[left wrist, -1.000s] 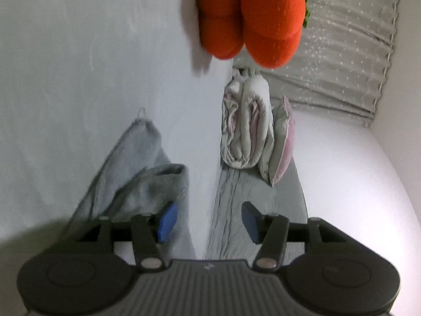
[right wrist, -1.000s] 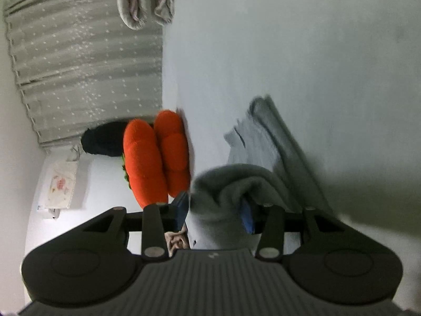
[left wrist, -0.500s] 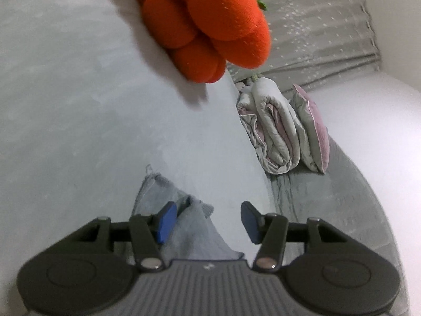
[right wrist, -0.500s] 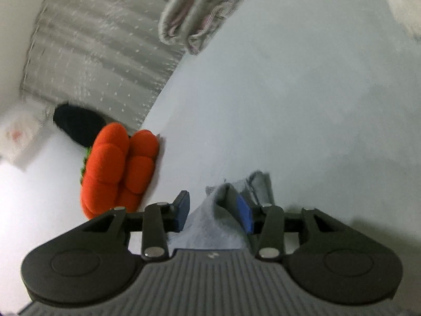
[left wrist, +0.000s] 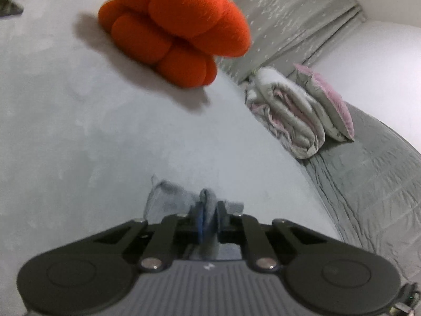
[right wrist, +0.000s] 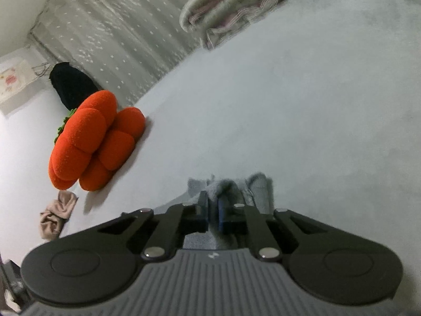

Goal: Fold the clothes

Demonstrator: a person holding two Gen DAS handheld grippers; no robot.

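Left gripper (left wrist: 208, 214) closed since earlier; both pinch grey cloth (left wrist: 168, 197), right gripper (right wrist: 213, 206) level

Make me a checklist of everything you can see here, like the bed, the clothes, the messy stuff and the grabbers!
Surface: pale grey bed sheet, mostly smooth.
Job's things: small grey-blue fleece garment, bunched up on the sheet, pinched at two spots.
Clutter: orange segmented plush cushion; rolled grey-and-pink quilt; grey-and-pink pillow leaning on the quilt; crumpled beige cloth; black rounded object, too dark to identify.
Grippers: left gripper shut on the garment; right gripper shut on the garment.
Cables: nothing seen.
Surroundings: grey dotted curtain; white wall.
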